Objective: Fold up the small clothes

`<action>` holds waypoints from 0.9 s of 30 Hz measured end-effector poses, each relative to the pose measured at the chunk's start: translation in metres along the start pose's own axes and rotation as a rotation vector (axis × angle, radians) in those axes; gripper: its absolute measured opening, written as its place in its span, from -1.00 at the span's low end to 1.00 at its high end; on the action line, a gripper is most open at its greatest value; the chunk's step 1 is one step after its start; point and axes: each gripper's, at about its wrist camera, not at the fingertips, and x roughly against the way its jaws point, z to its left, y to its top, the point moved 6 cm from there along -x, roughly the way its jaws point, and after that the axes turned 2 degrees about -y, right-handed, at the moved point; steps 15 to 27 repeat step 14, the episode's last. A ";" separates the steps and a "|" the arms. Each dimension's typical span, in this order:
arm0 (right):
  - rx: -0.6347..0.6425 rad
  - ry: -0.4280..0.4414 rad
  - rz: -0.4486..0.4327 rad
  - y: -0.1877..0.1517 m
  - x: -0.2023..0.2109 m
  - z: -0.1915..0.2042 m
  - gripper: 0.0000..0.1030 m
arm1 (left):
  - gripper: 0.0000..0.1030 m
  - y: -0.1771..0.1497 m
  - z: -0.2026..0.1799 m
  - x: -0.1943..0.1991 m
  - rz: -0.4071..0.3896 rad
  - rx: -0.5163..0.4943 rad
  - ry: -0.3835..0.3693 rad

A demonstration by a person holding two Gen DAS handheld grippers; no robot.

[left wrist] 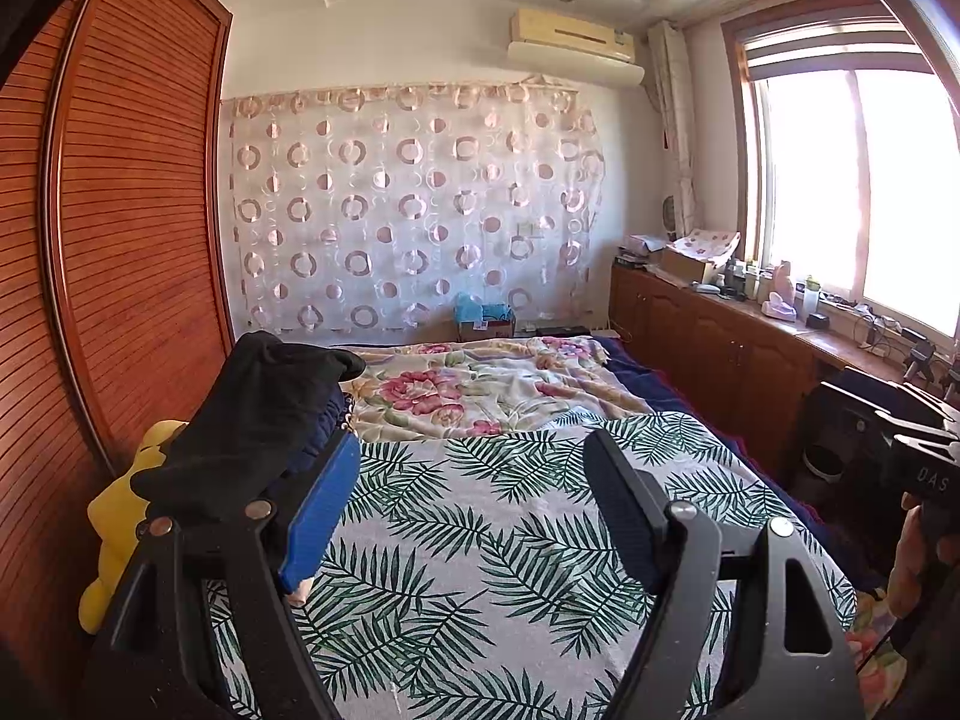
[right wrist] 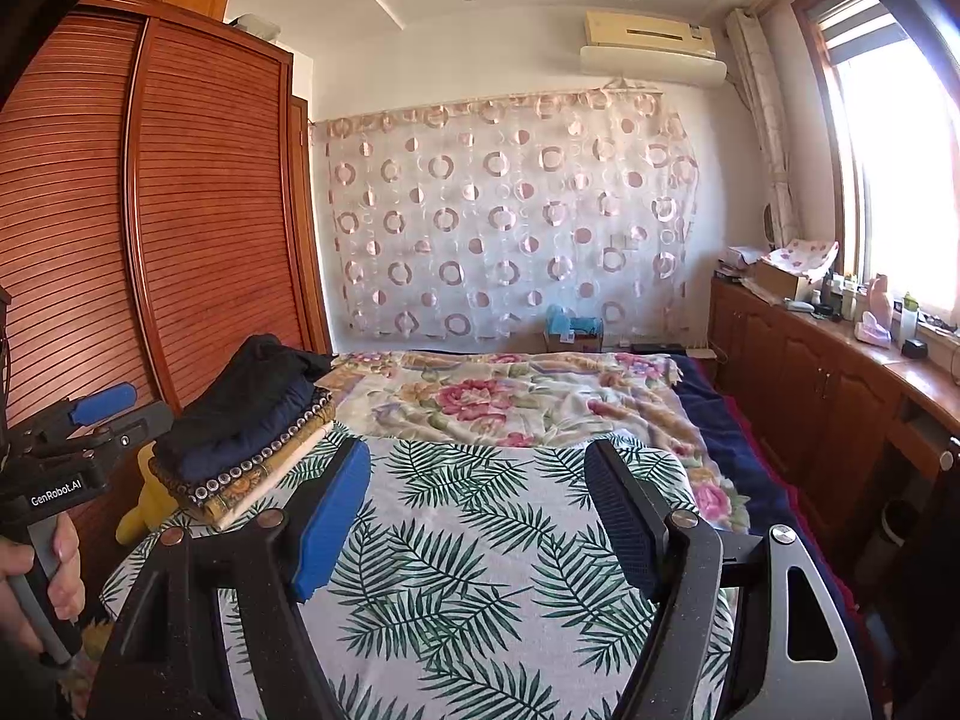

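Ahead, both tongs, left (left wrist: 474, 495) and right (right wrist: 477, 498), hang apart above the leaf-print sheet (right wrist: 480, 570); folded clothes stack (right wrist: 240, 426) sits at ten o'clock beside the wardrobe (right wrist: 198, 210); yellow plush (left wrist: 114, 516) below it.

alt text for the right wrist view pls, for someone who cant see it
The right tool hangs open and empty over a palm-leaf cloth spread on a bed, with a stack of folded clothes at its left. The left tool is at the far left, before a slatted wooden wardrobe.

"GenRobot.AI" on left tongs (right wrist: 99, 405) handle, "DAS" on right tongs (left wrist: 927, 444) body
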 end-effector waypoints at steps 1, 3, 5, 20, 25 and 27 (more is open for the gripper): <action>-0.001 0.000 0.000 0.000 0.000 0.000 0.47 | 0.50 0.000 0.000 0.000 0.000 -0.001 0.002; 0.000 0.003 0.000 0.000 0.000 -0.001 0.47 | 0.50 0.000 0.000 0.001 -0.001 -0.001 0.002; 0.001 0.003 -0.001 0.001 0.000 -0.001 0.47 | 0.50 0.000 0.000 0.000 -0.001 0.000 0.001; 0.002 0.006 -0.005 0.000 0.000 -0.004 0.47 | 0.50 0.000 0.000 0.000 -0.002 -0.001 0.002; 0.002 0.006 -0.005 0.000 0.000 -0.004 0.47 | 0.50 0.000 0.000 0.000 -0.002 -0.001 0.002; 0.002 0.006 -0.005 0.000 0.000 -0.004 0.47 | 0.50 0.000 0.000 0.000 -0.002 -0.001 0.002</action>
